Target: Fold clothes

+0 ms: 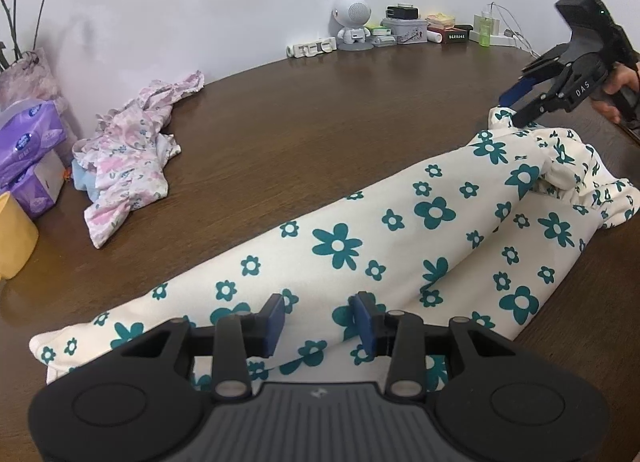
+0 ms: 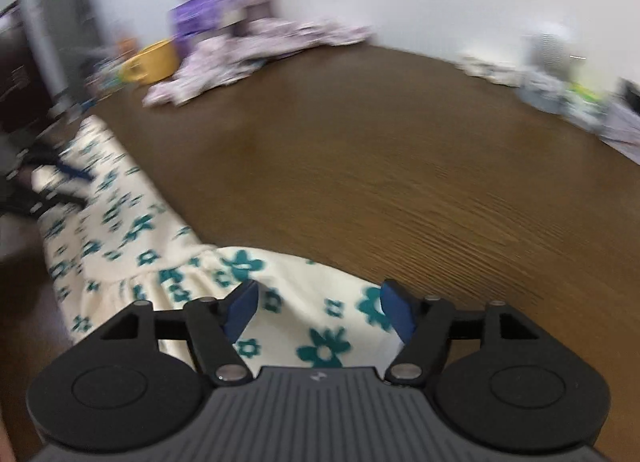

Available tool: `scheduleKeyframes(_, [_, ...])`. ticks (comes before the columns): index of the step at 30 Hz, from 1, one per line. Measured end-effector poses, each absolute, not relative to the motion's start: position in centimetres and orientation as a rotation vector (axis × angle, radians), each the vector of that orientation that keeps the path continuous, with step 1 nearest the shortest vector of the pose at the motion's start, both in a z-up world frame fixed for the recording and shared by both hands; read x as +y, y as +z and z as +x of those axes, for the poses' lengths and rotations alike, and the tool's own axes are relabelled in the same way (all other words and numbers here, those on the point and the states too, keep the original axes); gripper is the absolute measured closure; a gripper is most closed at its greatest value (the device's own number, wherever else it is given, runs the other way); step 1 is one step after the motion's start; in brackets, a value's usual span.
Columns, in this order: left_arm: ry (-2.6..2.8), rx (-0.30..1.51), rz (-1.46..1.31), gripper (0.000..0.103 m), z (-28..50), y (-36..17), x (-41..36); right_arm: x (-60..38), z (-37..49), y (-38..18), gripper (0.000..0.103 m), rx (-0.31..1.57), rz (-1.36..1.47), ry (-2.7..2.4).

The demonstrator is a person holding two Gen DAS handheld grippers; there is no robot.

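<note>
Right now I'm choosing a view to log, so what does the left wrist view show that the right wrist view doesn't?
Only the left: sharp shelf clutter, a white figurine, a green bottle, and the right claw from outside, jaws apart by the cloth's far end. Only the right: the right claw up close, open over the cloth; everything is blurred. Both: the floral cloth, pink garment, tissue packs, table.

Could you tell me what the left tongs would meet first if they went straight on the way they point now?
Most likely the floral garment just beyond the left tongs; depth is hard to judge.
</note>
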State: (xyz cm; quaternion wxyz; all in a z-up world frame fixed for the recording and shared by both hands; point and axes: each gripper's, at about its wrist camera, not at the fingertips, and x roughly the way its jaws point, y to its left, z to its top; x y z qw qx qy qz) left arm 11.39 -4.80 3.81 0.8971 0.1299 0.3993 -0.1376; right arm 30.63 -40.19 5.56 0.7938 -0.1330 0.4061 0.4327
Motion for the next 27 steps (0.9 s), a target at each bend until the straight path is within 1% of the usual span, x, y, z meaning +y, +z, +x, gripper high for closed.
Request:
scheduleKeyframes(3, [-0.291,0.832,0.263,0.065,11.5,3.8,-4.7,-39.8,31.1,5.3,0.032,0.884,-0.322,1.015])
scheduleKeyframes(5, [-0.29,0.834,0.258,0.065,11.5,3.8,-4.6,-39.6,31.1,5.0,0.038,0.919,-0.363,1.026])
scheduleKeyframes(6, [-0.29,0.835,0.257,0.065,11.5,3.8,-4.6,-39.6,31.0,5.1,0.049,0.917,-0.379,1.03])
scheduleKeyframes(7, [-0.289,0.836,0.256,0.065,11.5,3.8,-4.7,-39.7,30.8,5.3,0.072,0.916,-0.394,1.032])
scheduleKeyframes(8, [-0.283,0.838,0.251,0.064,11.5,3.8,-4.6,-39.7,30.7,5.4,0.09,0.929,-0.406,1.018])
scheduleKeyframes(9, [-0.277,0.839,0.246,0.061,11.6,3.8,-4.6,-39.8,30.7,5.5,0.101,0.941,-0.419,1.005])
scheduleKeyframes(10, [-0.267,0.842,0.236,0.059,11.6,3.8,-4.5,-40.0,30.4,5.6,0.101,0.945,-0.44,0.989])
scheduleKeyframes(16, [-0.239,0.857,0.179,0.058,11.8,3.8,-4.1,-40.6,26.1,6.5,0.102,0.975,-0.627,0.952])
scheduleKeyframes(20, [-0.239,0.856,0.184,0.058,11.8,3.8,-4.1,-41.4,25.6,6.9,0.101,0.981,-0.632,0.927])
scheduleKeyframes(21, [-0.239,0.855,0.187,0.058,11.8,3.8,-4.1,-41.6,25.6,7.4,0.098,0.958,-0.614,0.937])
scheduleKeyframes(23, [-0.239,0.857,0.194,0.058,11.8,3.9,-4.3,-41.5,25.9,8.4,0.081,0.914,-0.582,0.959])
scheduleKeyframes(24, [-0.238,0.857,0.198,0.058,11.8,3.9,-4.3,-41.3,26.2,8.9,0.054,0.893,-0.568,0.972])
scheduleKeyframes(25, [-0.236,0.856,0.205,0.058,11.8,3.9,-4.4,-41.1,26.4,9.3,0.04,0.873,-0.557,0.985])
scheduleKeyframes(27, [-0.232,0.854,0.214,0.058,11.8,3.9,-4.6,-39.8,27.1,9.3,0.039,0.874,-0.564,1.024])
